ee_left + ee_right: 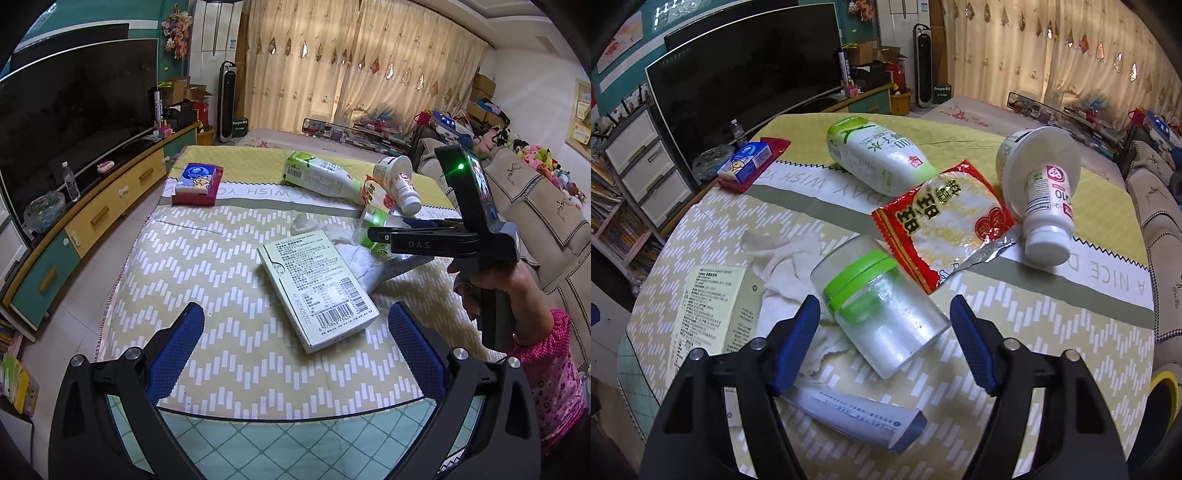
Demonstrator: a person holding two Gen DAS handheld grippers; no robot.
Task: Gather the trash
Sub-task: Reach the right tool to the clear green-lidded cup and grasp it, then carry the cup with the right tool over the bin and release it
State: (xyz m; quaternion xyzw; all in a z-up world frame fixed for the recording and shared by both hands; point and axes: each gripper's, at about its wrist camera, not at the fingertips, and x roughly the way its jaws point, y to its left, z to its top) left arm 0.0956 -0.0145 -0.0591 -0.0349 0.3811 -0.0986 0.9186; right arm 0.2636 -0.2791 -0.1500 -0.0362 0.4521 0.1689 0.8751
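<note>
Trash lies scattered on a round table (pixel 221 295). My right gripper (pixel 884 301) stands over a clear jar with a green band (pixel 897 332), one blue pad on each side and a thin gap at both. A white tube (pixel 849 413) lies under it, and a crumpled tissue (pixel 786 258) sits to the left. Behind are a red snack wrapper (pixel 945 221), a green-and-white bottle (pixel 875 158) and a white pill bottle (pixel 1049 206). My left gripper (pixel 297 310) hangs open and empty, just short of a pale cardboard box (pixel 317 288). The right gripper (pixel 380 236) shows there at the jar (pixel 369 221).
A tissue pack on a red box (pixel 197 182) sits at the table's far left. A television (pixel 74 110) and low cabinet (pixel 110 206) stand left, a sofa (pixel 546 206) right. A yellow-rimmed round thing (pixel 1161 384) is beyond the table's right edge.
</note>
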